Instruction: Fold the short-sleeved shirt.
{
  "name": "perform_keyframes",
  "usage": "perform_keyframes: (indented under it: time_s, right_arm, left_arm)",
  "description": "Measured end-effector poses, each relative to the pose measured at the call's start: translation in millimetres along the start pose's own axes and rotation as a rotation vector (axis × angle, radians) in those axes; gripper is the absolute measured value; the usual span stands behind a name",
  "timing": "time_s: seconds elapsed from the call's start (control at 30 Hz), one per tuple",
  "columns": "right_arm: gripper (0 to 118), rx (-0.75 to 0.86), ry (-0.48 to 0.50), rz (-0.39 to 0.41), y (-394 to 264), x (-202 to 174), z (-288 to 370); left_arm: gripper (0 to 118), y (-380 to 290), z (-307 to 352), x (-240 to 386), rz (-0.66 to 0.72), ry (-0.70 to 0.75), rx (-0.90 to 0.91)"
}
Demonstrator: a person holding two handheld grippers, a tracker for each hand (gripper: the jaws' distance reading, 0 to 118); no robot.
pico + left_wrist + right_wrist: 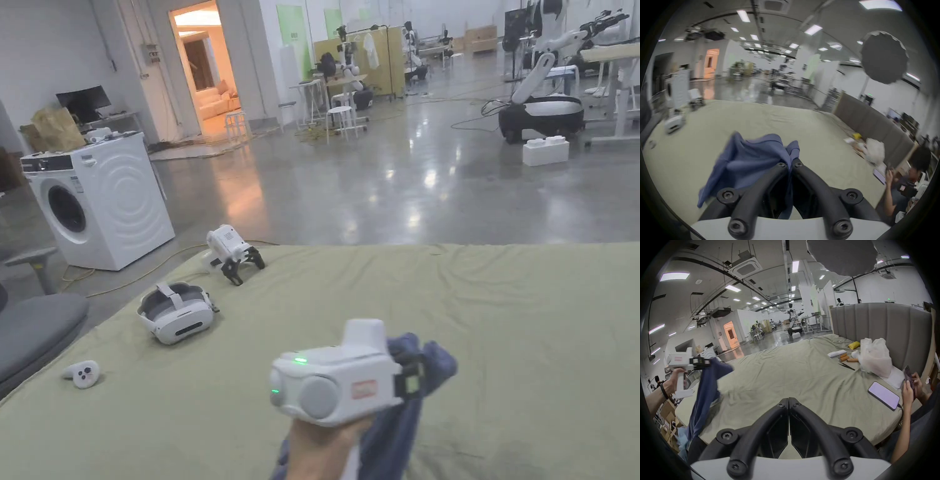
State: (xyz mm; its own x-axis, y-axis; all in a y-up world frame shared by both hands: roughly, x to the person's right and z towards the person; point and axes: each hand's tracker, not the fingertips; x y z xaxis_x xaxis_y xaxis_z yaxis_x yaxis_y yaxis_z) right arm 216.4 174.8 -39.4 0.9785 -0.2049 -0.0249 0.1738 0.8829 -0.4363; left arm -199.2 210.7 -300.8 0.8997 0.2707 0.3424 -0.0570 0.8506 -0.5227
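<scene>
My left tongs [790, 164] are pinched tight on a bunch of the blue shirt [753, 162], both jaws pressing the cloth between their tips; in the head view the left tongs [415, 378] sit in my hand [319, 447] just above the near edge of the bed [500, 350], and the shirt [400, 425] hangs crumpled from them, down past that edge. In the right gripper view the shirt [705, 394] drapes from the left tongs [705, 362] in one long fold, lifted clear of the green sheet, at the bed's [778, 378] left side. My right tongs [788, 400] are pressed fully together, tip to tip, with nothing between them, held over the bed's near edge. On the bed's right side lies a phone [884, 395], its screen lit, and beside it another person's hands [909, 386] hold a second phone. Further along that side, near the grey headboard [883, 321], sit a white plastic bag [873, 356], some brown cylinders [849, 359] and a yellow pouch [854, 344]. On the bed's left part rest a small controller [82, 374], a white headset [177, 311] and, beyond it, a spare gripper [232, 250]. Past the bed's left corner a washing machine [97, 200] stands on the shiny floor.
</scene>
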Motion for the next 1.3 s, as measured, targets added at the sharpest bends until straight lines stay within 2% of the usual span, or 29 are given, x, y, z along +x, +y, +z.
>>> perform_keyframes:
  time_s: [0.07,0.13,0.2,0.37,0.43,0.47,0.5,0.53,0.57,0.6,0.63,0.73,0.87,0.93,1.0,1.07,1.1,1.17,1.27,1.3]
  right_arm:
    - [0,0.013,-0.028,-0.006,0.5,9.4,11.4]
    - [0,0.019,-0.058,-0.015,-0.2,17.1,21.4]
    - [0,0.018,-0.092,-0.020,-2.0,24.7,32.5]
    - [0,-0.009,-0.142,-0.016,-17.9,42.7,48.0]
    - [0,-0.021,-0.145,-0.025,-23.1,44.3,49.2]
    - [0,-0.024,-0.145,-0.028,-25.1,43.5,49.6]
    - [0,-0.024,-0.142,-0.030,-26.7,42.0,49.9]
    - [0,-0.027,-0.135,-0.030,-25.1,37.1,48.3]
    - [0,-0.026,-0.123,-0.025,-24.9,34.2,47.0]
    - [0,-0.018,-0.112,-0.016,-24.4,30.7,45.4]
    - [0,-0.010,-0.100,-0.004,-22.2,26.4,43.2]
    - [0,0.027,-0.039,0.040,-12.7,12.4,36.8]
    - [0,0.114,0.031,0.085,6.7,-9.9,36.5]
    - [0,0.141,0.042,0.114,15.8,-20.8,37.2]
    - [0,0.169,0.059,0.143,24.0,-30.7,40.1]
    - [0,0.191,0.079,0.151,32.4,-37.8,44.0]
    - [0,0.208,0.090,0.152,35.6,-41.0,46.7]
    - [0,0.230,0.106,0.154,39.7,-45.0,51.0]
    - [0,0.253,0.106,0.186,44.2,-50.3,55.3]
    - [0,0.254,0.104,0.193,44.5,-51.2,55.4]
  left_arm:
    - [0,-24.9,-45.8,57.4,-0.005,-0.136,-0.084]
    - [0,-60.6,-77.1,108.2,-0.049,-0.204,-0.162]
    - [0,-101.6,-96.0,149.9,-0.020,-0.318,-0.253]
    - [0,-197.3,-95.5,233.2,-0.082,-0.540,-0.375]
    - [0,-213.3,-91.3,243.4,-0.035,-0.620,-0.378]
    - [5,-217.8,-88.7,243.9,-0.015,-0.631,-0.378]
    - [22,-219.1,-85.1,242.5,-0.004,-0.597,-0.371]
    - [49,-217.9,-76.6,238.4,0.006,-0.570,-0.335]
    - [87,-211.6,-65.7,232.4,-0.014,-0.547,-0.292]
    - [101,-199.1,-47.2,220.2,-0.019,-0.521,-0.237]
    - [101,-185.9,-27.4,207.1,-0.021,-0.506,-0.170]
    - [101,-137.5,52.8,169.3,-0.159,-0.330,0.039]
    - [100,-94.5,164.1,131.7,-0.218,-0.025,0.287]
    - [95,-88.5,215.9,120.8,-0.243,0.149,0.390]
    - [71,-88.2,256.1,115.3,-0.261,0.268,0.475]
    - [41,-92.0,287.6,113.0,-0.272,0.343,0.529]
    - [30,-92.8,300.6,114.7,-0.271,0.396,0.545]
    - [5,-97.1,320.3,115.2,-0.268,0.438,0.567]
    - [0,-105.8,334.1,113.6,-0.226,0.486,0.541]
    - [0,-106.7,336.1,111.6,-0.213,0.461,0.502]
